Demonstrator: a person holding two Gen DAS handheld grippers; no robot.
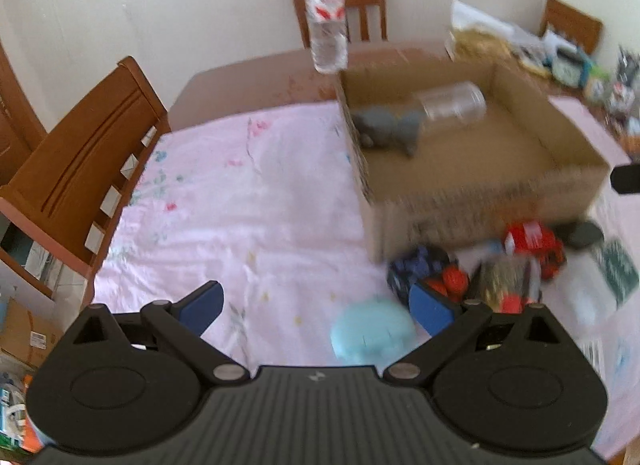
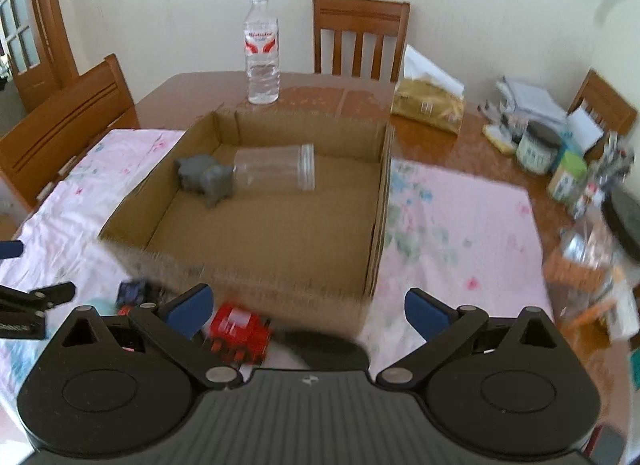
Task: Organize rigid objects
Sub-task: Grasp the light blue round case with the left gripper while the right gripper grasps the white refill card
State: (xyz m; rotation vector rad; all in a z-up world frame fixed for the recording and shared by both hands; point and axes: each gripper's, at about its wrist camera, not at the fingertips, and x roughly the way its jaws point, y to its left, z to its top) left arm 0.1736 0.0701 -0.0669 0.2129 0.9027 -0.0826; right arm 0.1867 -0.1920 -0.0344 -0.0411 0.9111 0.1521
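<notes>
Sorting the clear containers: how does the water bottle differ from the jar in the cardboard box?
The water bottle stands upright on the bare table; the jar lies on its side inside the cardboard box. The bottle is capped and labelled; the jar shows no lid or label. Both are clear.

The toys [image 1: 480, 273] heaped before the cardboard box [image 1: 480, 201] are smeared by blur. The right table-edge clutter [image 2: 592, 225] is blurred and cropped.

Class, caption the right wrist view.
Open right gripper faces a cardboard box holding a clear jar.
</notes>
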